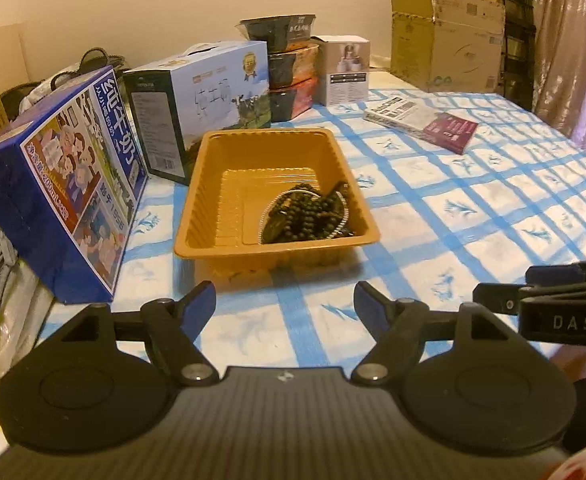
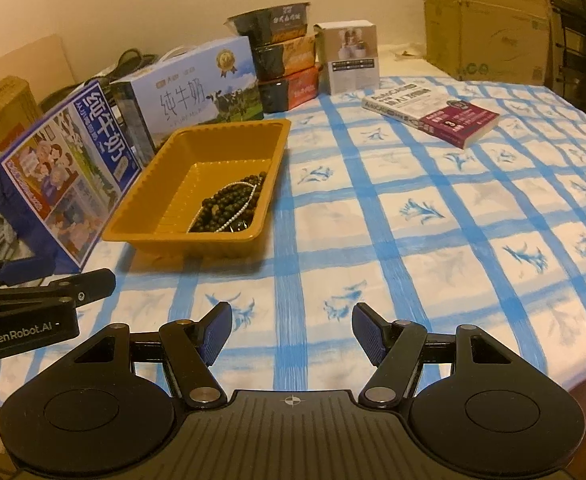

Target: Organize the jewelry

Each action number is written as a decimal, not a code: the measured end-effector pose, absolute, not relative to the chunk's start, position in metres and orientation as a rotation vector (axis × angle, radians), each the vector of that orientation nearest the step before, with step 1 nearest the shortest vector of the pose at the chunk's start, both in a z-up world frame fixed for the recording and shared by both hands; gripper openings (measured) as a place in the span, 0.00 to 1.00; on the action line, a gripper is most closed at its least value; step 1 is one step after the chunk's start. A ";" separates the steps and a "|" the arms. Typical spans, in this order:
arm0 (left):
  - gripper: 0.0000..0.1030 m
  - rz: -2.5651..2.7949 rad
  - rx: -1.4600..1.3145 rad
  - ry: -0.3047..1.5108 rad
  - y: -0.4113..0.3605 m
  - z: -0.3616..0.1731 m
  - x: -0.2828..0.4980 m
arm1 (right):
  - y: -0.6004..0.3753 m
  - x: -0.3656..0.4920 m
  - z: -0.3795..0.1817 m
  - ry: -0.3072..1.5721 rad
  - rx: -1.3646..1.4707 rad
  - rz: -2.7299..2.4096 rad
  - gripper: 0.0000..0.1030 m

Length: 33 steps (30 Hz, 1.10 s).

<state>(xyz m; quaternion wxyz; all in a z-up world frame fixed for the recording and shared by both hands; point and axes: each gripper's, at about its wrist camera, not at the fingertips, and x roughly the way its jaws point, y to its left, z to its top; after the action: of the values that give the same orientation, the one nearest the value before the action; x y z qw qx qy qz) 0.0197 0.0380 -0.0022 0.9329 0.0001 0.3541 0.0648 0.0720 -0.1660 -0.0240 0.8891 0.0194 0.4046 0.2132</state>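
An orange plastic tray [image 1: 205,184] [image 2: 149,200] sits on the blue-checked cloth. Inside it, at the near right corner, lies a pile of dark bead strands [image 1: 313,216] [image 2: 229,204] with a thin pearl strand [image 2: 249,204] across them. My left gripper [image 1: 285,300] hangs open just in front of the tray with nothing between its blue pads. My right gripper [image 2: 291,322] is open over bare cloth, to the right of the tray and short of it, holding nothing. Each gripper shows at the edge of the other's view.
Two milk cartons [image 1: 65,192] [image 1: 201,96] stand left of and behind the tray. Stacked food bowls [image 1: 289,68] and a small white box [image 1: 345,68] are at the back. A book [image 2: 433,114] lies far right, a cardboard box [image 2: 489,24] behind it.
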 end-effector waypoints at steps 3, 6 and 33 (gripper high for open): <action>0.72 0.123 -0.004 0.727 0.032 0.003 0.011 | -0.173 0.062 -0.019 0.843 0.049 0.439 0.65; 0.72 0.109 -0.002 0.736 0.026 0.005 0.006 | -0.178 0.054 -0.014 0.838 0.052 0.435 0.65; 0.72 0.064 0.008 0.756 0.007 0.005 0.006 | -0.201 0.047 -0.011 0.831 0.067 0.406 0.65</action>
<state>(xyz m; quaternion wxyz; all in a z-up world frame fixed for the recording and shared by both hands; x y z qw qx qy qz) 0.0062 0.0071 0.0050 0.9290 0.0041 0.3688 0.0311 0.0471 -0.2006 -0.0108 0.8945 0.0322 0.4007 0.1959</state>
